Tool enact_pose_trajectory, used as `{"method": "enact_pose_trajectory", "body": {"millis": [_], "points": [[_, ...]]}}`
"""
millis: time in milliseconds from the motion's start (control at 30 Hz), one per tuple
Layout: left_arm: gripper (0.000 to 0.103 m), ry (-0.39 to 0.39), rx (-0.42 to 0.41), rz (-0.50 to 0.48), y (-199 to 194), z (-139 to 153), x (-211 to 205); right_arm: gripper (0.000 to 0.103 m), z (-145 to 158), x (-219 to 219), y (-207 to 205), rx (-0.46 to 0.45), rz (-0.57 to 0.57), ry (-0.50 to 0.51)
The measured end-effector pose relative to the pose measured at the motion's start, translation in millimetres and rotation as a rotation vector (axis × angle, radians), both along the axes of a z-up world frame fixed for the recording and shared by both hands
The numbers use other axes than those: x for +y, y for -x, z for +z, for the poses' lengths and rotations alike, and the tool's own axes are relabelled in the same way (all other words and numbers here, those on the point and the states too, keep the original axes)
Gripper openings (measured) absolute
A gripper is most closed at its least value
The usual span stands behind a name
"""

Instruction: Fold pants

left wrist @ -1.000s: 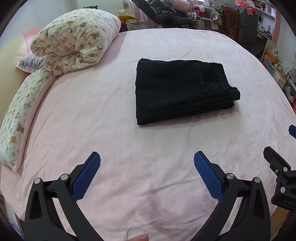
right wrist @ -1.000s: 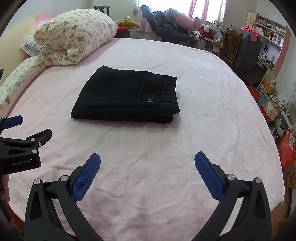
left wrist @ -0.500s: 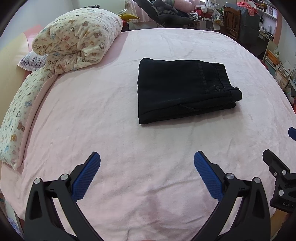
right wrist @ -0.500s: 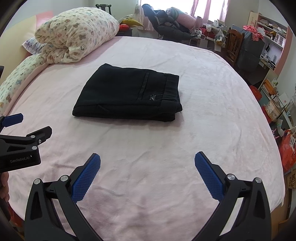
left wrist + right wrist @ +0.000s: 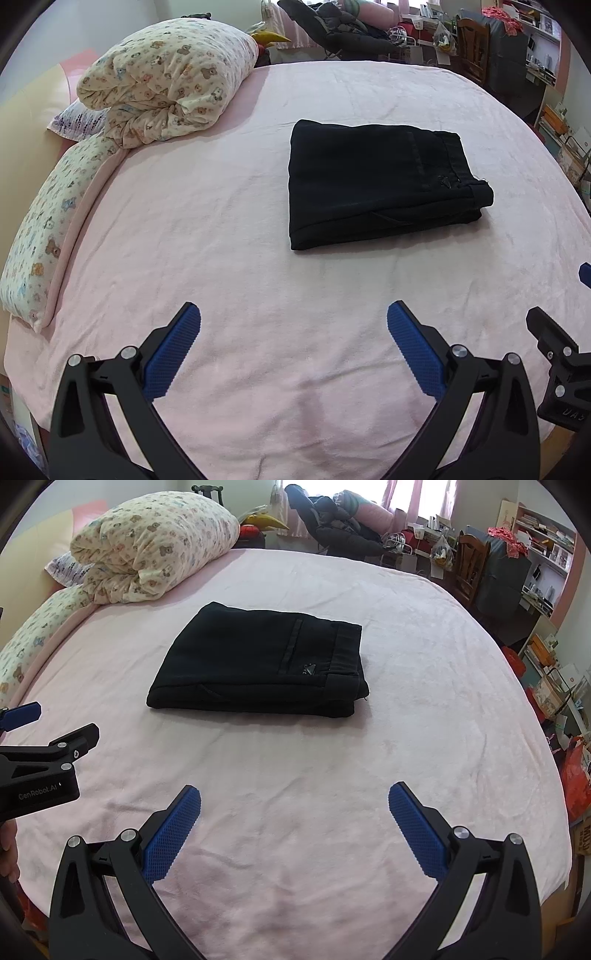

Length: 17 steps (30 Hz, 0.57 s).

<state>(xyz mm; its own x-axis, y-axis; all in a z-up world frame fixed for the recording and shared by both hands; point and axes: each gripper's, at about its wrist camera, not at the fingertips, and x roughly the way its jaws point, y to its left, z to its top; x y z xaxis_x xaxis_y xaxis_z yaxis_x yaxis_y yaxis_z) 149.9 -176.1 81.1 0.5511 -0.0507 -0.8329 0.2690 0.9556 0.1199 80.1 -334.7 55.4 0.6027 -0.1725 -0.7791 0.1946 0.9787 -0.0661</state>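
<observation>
The black pants point(image 5: 376, 181) lie folded into a flat rectangular stack in the middle of the pink bed point(image 5: 221, 229); they also show in the right wrist view point(image 5: 262, 668), waistband on the right. My left gripper point(image 5: 293, 325) is open and empty, well short of the pants, above the near part of the bed. My right gripper point(image 5: 294, 805) is open and empty too, equally far back. Each gripper shows at the edge of the other's view.
A rolled teddy-print quilt point(image 5: 166, 77) and a long matching pillow point(image 5: 48, 221) lie along the bed's left side. A dark chair with clothes point(image 5: 332, 528), a wooden chair point(image 5: 469, 565), shelves and floor clutter point(image 5: 554, 698) stand beyond the bed's far and right edges.
Both grippers have drawn slightly back and up from the pants, which sit a little lower in the views. The pants lie unmoved; both grippers stay open.
</observation>
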Motion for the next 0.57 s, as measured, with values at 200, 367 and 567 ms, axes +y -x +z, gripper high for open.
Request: {"method": "enact_pose_trajectory", "body": {"millis": [200,367,567], "points": [[0.101,0.0,-0.004,-0.004,-0.5,0.4,0.4,0.102,0.1,-0.7,-0.4,0.0,0.001,-0.003],[0.101,0.01,0.0,-0.02,-0.5,0.2,-1.0,0.102,-0.3,0.0,-0.5,-0.001,0.0,0.0],[0.101,0.03,0.037,0.002,-3.1,-3.5,0.9,0.102,-1.1,0.1,-0.8,0.003,-0.002,-0.004]]}}
